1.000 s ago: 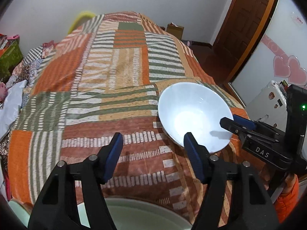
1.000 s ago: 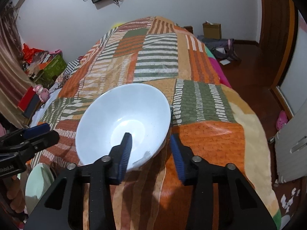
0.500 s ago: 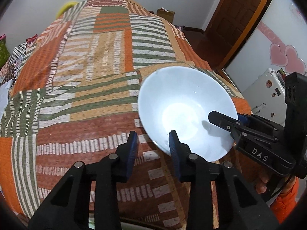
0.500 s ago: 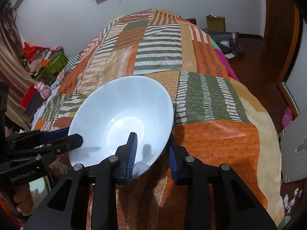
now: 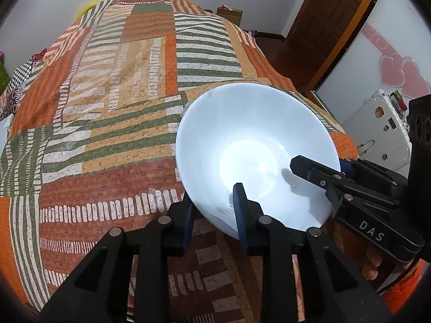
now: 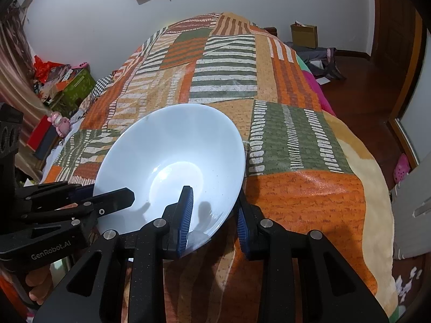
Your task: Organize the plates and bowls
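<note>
- The left gripper (image 5: pixel 214 210) clamps the bowl (image 5: pixel 256 156) rim at the bowl's 7 o'clock, one finger inside, one under.
- The right gripper (image 6: pixel 214 215) clamps the same rim at the bowl's 5 o'clock in its own view.
- The bowl sits tilted above the quilt (image 5: pixel 107 102), held between both.
- A door (image 5: pixel 331 16) stands at 1 o'clock.

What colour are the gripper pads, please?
Blue, clearest in the right wrist view on the pads gripping the bowl.
</note>
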A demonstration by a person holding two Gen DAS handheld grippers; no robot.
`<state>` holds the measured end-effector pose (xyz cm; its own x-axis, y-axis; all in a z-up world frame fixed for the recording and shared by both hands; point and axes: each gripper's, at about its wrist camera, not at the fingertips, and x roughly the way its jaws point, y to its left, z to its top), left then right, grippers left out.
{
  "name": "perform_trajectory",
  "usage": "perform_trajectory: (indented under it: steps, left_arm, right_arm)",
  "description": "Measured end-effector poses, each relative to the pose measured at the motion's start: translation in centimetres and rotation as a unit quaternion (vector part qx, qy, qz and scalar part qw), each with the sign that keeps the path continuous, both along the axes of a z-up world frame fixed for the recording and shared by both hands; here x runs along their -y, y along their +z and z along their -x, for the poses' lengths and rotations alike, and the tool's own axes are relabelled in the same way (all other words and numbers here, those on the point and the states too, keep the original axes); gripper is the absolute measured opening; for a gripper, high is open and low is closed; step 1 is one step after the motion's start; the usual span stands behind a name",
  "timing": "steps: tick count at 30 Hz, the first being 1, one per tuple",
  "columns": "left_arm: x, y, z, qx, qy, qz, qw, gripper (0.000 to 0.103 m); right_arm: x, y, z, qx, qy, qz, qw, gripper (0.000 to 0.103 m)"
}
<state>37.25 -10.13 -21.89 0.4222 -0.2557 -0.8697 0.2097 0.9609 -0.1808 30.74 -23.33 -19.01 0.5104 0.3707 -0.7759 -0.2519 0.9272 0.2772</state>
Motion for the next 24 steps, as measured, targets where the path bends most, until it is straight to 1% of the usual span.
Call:
perform_trajectory:
  steps: [4,8,20,24]
  left_arm:
    - [0.0,0.5,0.6,0.006,0.0,0.001,1.0,0.027]
    - [-0.1,1.6,1.6,0.021,0.002,0.001,0.9998,0.027]
    - [-1.1,6.7,5.7,0.071,0.012,0.005,0.9974,0.027]
    - [-1.7,8.4,7.5,0.086,0.016,0.006,0.9961,0.027]
  right_arm:
    - [-0.1,0.7,0.5,0.008,0.002,0.002,1.0,0.027]
    - [-0.4,1.8,1.3,0.02,0.003,0.005,1.0,0.027]
    - [-1.4,6.1,4.4,0.064,0.008,0.0,0.998,0.027]
    - [-1.9,7.3,5.6,0.077,0.012,-0.003,0.997,0.027]
